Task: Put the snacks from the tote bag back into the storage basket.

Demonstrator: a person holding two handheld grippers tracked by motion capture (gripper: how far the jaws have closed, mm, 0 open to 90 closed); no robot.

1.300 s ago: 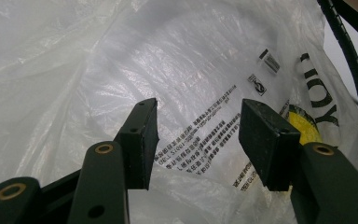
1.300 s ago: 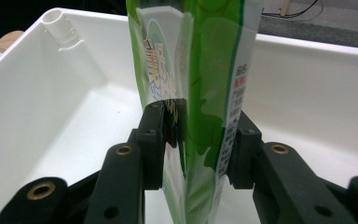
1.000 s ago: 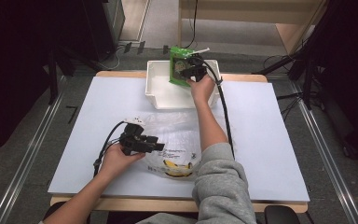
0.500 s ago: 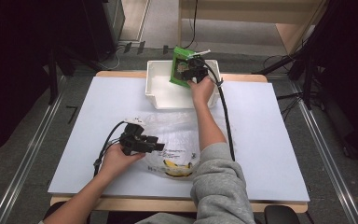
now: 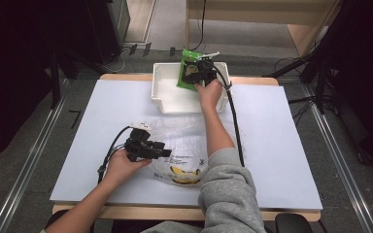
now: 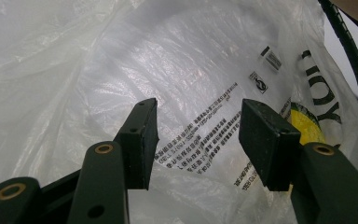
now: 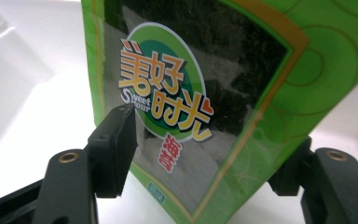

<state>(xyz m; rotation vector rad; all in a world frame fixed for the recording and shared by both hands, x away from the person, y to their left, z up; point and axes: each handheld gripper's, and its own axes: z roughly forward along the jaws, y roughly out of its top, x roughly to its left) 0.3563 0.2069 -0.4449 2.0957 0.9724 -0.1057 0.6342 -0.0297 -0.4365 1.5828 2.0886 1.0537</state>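
- High view shows the whole white table [image 5: 281,160], with a person's two arms coming in from the bottom.
- Far across the table sits a white bin [image 5: 167,94]. The right gripper [image 5: 199,73] is over it, with a green snack packet [image 5: 189,70] standing up at its tip.
- Right gripper view shows the packet [image 7: 205,93] close up. You can read its bright letters and see dark food through a clear window, which the high view is too far away to show.
- Its two black jaws have just been opening. The packet is between them, and the left pad stands a little off its face. The right pad is hidden behind the packet.
- Near the person, the left gripper [image 5: 148,148] lies over a clear plastic bag [image 5: 184,145] with a yellow banana picture.
- Left gripper view shows the bag [image 6: 177,70] crinkled, with small black print. Its jaws are wide apart with nothing pinched.
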